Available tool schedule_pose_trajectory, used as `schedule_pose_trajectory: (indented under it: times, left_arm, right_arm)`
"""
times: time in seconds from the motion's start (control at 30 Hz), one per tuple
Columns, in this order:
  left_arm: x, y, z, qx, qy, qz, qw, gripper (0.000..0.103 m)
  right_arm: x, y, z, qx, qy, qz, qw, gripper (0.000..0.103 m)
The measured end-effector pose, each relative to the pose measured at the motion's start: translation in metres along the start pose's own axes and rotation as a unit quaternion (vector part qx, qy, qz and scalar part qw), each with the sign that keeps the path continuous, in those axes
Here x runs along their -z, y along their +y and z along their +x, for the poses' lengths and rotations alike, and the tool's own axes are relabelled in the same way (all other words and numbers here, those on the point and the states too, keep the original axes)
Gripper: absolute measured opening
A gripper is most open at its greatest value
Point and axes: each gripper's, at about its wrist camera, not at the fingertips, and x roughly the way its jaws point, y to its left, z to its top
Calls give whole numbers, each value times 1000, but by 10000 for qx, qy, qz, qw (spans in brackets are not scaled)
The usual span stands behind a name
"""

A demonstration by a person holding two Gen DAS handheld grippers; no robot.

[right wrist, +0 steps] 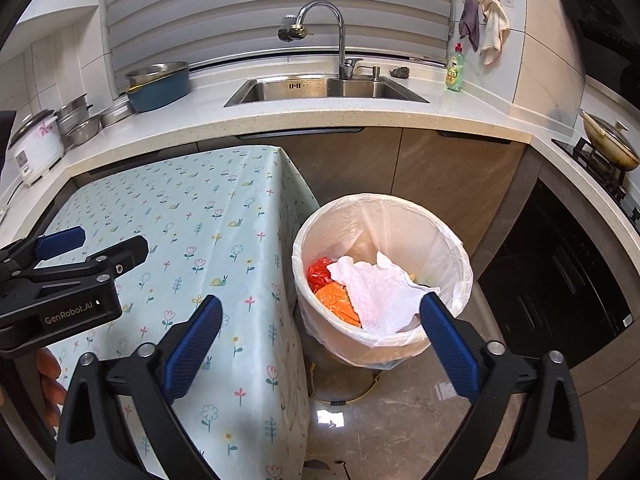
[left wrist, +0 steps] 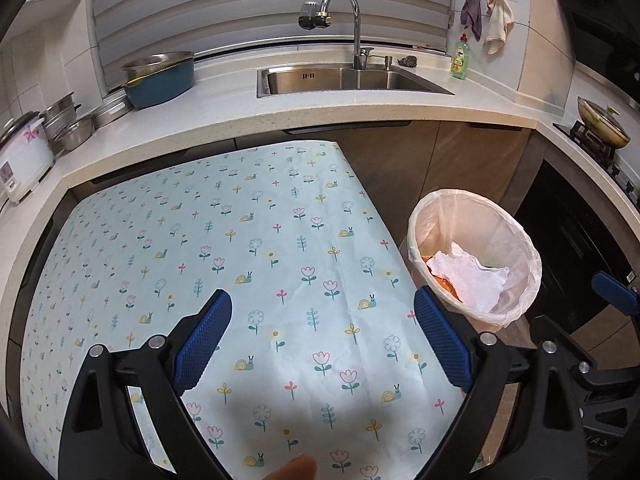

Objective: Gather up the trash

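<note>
A round trash bin lined with a pale plastic bag stands on the floor right of the table; it also shows in the left wrist view. Inside lie a crumpled white paper towel, an orange wrapper and a red wrapper. My left gripper is open and empty above the flowered tablecloth. My right gripper is open and empty, above the table's right edge and the bin. The left gripper shows at the left of the right wrist view.
A kitchen counter with a sink and tap runs behind the table. A blue pot, steel bowls and a rice cooker stand at the left. A dish soap bottle and a stove with a pan are at the right.
</note>
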Motion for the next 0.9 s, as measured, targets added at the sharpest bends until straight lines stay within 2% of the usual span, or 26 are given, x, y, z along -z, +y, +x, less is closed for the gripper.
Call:
schedule_pose_trajectory:
  times: [0.9]
  left_arm:
    - [16, 9, -10, -79, 22, -46, 10000, 88]
  right_arm:
    - [8, 22, -4, -16, -74, -226, 9997, 96]
